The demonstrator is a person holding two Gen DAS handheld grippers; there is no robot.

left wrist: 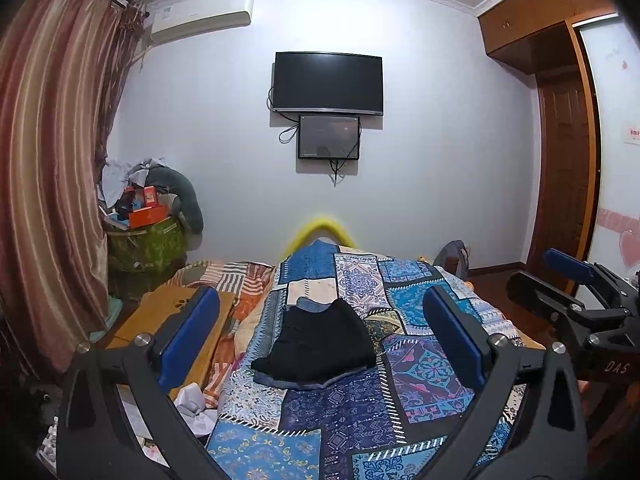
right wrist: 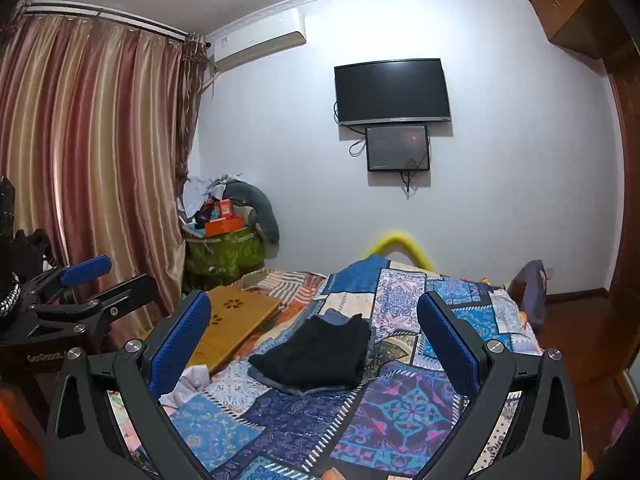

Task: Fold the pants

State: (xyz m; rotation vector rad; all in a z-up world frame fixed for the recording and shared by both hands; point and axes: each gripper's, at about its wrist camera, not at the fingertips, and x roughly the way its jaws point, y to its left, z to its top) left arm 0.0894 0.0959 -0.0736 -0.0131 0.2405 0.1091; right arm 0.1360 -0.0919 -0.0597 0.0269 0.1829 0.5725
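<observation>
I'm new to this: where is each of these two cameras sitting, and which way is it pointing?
Left wrist view: sits on the left gripper, looks along its open blue fingers over the bed to the black folded pants; the right gripper shows at right.
Right wrist view: sits on the right gripper, same direction; the left gripper shows at left.
Both share the pants, patchwork quilt, wall TV and curtain.

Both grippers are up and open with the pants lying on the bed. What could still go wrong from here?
1. The black pants sit bunched on a denim piece; a pinch may catch both layers.
2. The patchwork quilt is soft, so a low grasp by the left hand-held gripper or right hand-held gripper may grab it too.
</observation>
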